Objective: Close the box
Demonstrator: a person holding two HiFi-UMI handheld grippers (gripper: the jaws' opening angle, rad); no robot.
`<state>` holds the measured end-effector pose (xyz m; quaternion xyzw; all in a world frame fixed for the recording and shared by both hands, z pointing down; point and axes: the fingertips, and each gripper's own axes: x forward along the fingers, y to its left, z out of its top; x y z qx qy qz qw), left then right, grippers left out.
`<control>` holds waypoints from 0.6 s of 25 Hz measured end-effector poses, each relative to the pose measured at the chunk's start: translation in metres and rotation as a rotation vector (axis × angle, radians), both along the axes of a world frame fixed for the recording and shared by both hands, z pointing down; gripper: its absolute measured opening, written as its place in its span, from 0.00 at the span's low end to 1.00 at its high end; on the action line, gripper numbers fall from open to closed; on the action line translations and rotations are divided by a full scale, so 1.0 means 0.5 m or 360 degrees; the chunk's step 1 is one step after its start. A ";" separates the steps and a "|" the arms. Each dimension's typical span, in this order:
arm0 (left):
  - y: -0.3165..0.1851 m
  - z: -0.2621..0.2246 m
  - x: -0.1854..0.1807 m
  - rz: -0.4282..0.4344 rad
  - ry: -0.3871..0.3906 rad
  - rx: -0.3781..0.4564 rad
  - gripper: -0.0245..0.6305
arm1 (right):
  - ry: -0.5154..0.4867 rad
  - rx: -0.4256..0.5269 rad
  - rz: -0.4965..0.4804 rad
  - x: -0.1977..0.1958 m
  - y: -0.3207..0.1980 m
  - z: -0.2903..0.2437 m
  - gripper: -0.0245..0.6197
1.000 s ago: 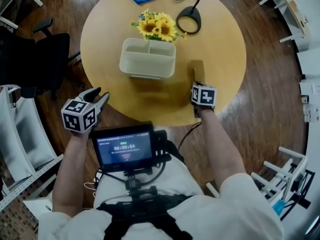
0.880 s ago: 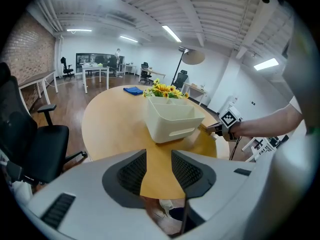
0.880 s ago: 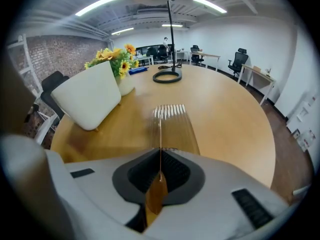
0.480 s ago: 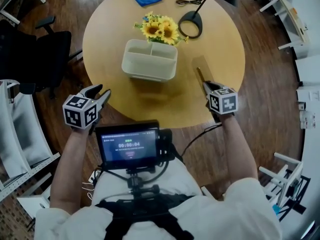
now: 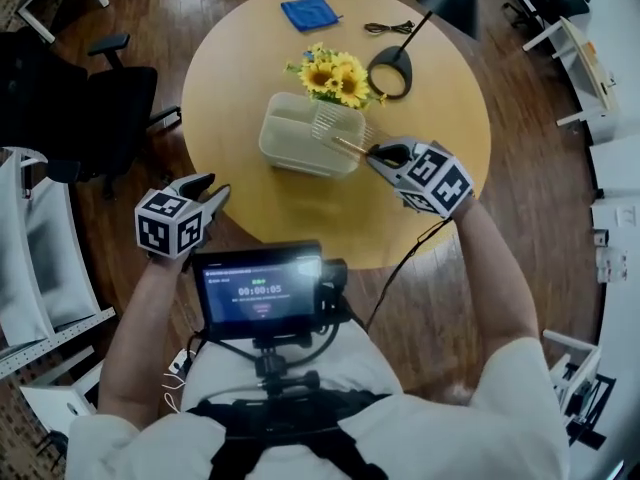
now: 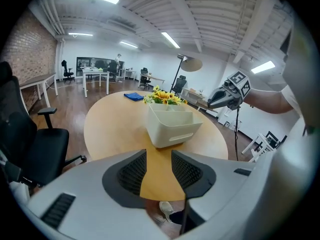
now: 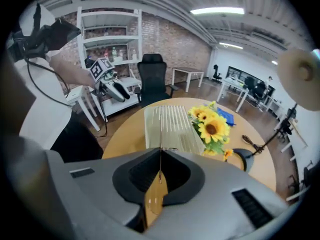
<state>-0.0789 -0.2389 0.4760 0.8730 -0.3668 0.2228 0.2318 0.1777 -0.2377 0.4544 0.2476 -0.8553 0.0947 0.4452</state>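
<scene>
A cream box [image 5: 290,138] with inner compartments stands in the middle of the round wooden table [image 5: 440,128]. My right gripper [image 5: 378,154] hovers at the box's right end, shut on a thin wooden lid [image 5: 350,145] that reaches out over that end. In the right gripper view the lid [image 7: 155,201] runs edge-on between the pads of the gripper [image 7: 160,171], and the box [image 7: 167,126] lies just beyond, its top looking ribbed. My left gripper [image 5: 205,196] hangs open and empty off the table's near left edge; from it [image 6: 159,171] the box [image 6: 172,126] is well ahead.
Sunflowers [image 5: 338,76] stand right behind the box, with a black desk lamp [image 5: 400,63] to their right. A blue cloth [image 5: 309,13] and a cable [image 5: 390,28] lie at the far edge. A black chair [image 5: 80,98] is left of the table. A monitor [image 5: 260,288] hangs at my chest.
My right gripper has lifted the lid off the table on the box's right and carried it left and away from me, up to the box. The left gripper has barely moved.
</scene>
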 end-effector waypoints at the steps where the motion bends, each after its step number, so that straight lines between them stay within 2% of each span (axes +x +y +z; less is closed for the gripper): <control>1: 0.002 -0.001 -0.001 -0.0009 -0.0001 0.0003 0.28 | 0.0004 -0.0024 -0.0054 -0.023 -0.006 0.010 0.05; 7: 0.016 0.008 -0.010 -0.0062 -0.0029 0.0002 0.28 | 0.0013 -0.0148 -0.0266 -0.121 -0.028 0.074 0.05; 11: 0.031 0.008 -0.009 -0.0080 -0.0034 -0.0021 0.28 | 0.0047 -0.0221 -0.0326 -0.127 -0.031 0.102 0.05; 15: 0.039 0.007 -0.021 -0.0105 -0.0031 -0.0017 0.28 | 0.0055 -0.0256 -0.0315 -0.121 -0.038 0.116 0.05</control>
